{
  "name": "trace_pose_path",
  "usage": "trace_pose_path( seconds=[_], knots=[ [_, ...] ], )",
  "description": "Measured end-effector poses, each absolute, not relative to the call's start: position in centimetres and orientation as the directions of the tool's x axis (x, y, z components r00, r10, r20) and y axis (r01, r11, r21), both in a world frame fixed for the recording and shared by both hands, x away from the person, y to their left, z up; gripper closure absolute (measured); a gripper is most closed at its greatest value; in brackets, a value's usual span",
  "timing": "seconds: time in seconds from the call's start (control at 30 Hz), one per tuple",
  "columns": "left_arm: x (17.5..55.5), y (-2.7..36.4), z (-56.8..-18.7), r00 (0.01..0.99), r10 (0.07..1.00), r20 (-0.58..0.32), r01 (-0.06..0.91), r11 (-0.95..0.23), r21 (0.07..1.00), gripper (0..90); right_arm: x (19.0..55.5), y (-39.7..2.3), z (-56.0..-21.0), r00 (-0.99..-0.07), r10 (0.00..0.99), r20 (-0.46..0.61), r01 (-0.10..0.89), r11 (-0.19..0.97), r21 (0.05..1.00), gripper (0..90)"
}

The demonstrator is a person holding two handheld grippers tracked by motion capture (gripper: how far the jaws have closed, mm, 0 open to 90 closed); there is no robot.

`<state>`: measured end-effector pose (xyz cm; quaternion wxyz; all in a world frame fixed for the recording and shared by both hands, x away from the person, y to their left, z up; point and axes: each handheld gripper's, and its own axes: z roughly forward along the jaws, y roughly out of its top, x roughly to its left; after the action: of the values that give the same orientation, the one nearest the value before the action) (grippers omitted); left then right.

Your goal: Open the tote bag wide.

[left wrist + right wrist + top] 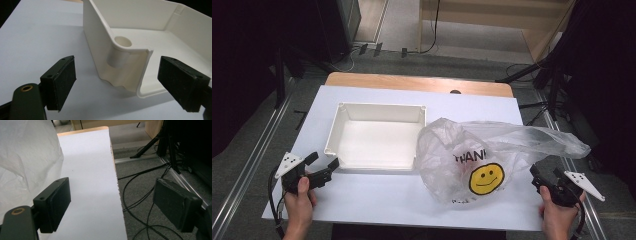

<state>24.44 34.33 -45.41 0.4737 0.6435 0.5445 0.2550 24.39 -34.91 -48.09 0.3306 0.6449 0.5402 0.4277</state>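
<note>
On the white table point(377, 200) ringed by grey floor and cables, I see the plastic bag point(472, 160) at centre with the white tray point(377, 137) at its 9 o'clock, my left gripper point(323, 167) wide at the tray's corner, my right gripper point(544, 176) wide at the bag's 4 o'clock, both empty

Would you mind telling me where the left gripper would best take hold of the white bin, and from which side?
Probably the near left corner of the white bin, approached from the person's side. Its thin upright wall ends in a rim there, and the open left gripper already faces it, one jaw outside and one in front of the inside.
</note>
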Motion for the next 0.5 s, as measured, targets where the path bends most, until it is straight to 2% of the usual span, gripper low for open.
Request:
trace_pose_path(
  seconds=[0.5],
  knots=[
    [24.71,34.17,-45.39,0.26,0.948,-0.182,0.46,0.044,0.887,15.3,24.23,-34.68,-48.02,0.044,0.984,0.173,0.403,-0.175,0.898,15.9]
  ],
)
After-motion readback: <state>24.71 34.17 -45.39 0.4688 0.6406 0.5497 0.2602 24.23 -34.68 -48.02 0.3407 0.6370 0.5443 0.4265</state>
